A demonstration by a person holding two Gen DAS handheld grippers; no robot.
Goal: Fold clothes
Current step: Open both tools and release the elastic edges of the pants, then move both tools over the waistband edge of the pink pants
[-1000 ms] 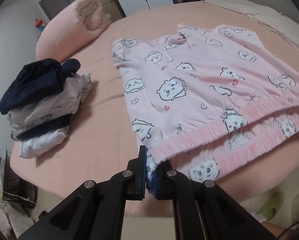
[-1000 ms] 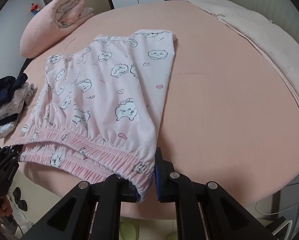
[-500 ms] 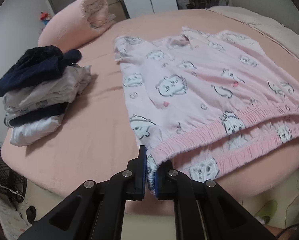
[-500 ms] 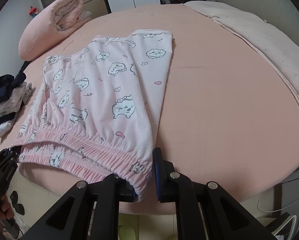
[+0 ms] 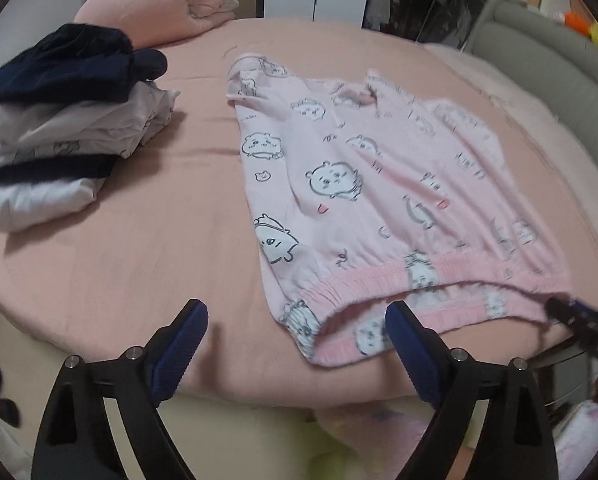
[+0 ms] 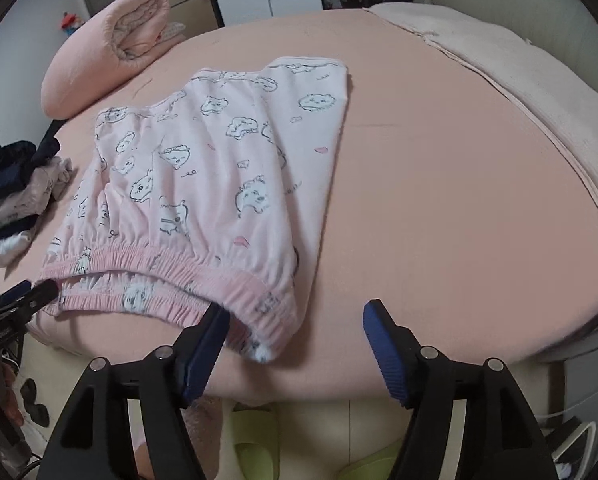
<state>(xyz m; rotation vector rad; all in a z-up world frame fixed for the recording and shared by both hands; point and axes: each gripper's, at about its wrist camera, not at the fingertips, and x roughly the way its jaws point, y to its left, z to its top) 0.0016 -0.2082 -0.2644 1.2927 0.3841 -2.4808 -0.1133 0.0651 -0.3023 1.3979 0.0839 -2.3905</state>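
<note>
Pink pyjama trousers (image 5: pixel 379 184) printed with cartoon animals lie flat on the pink bed (image 5: pixel 139 248), elastic waistband toward the near edge. My left gripper (image 5: pixel 294 307) is opening. Its blue pads stand wide on either side of the waistband's left corner (image 5: pixel 311 332) and do not press on it. In the right wrist view the trousers (image 6: pixel 219 160) spread away from me. My right gripper (image 6: pixel 295 306) is also opening, with the waistband's right corner (image 6: pixel 267 320) loose between its pads. Each gripper shows at the edge of the other's view.
A stack of folded clothes (image 5: pixel 59 140) with a dark navy piece on top sits left of the trousers. A rolled pink quilt (image 6: pixel 107 48) lies at the back left. A beige blanket (image 6: pixel 499 80) covers the bed's right side. Green slippers (image 6: pixel 255 440) lie on the floor below the bed's edge.
Both grippers were shut on the waistband corners and have let go. Their jaws now stand wide and the waistband rests on the bed. The left view has swung and rolled.
</note>
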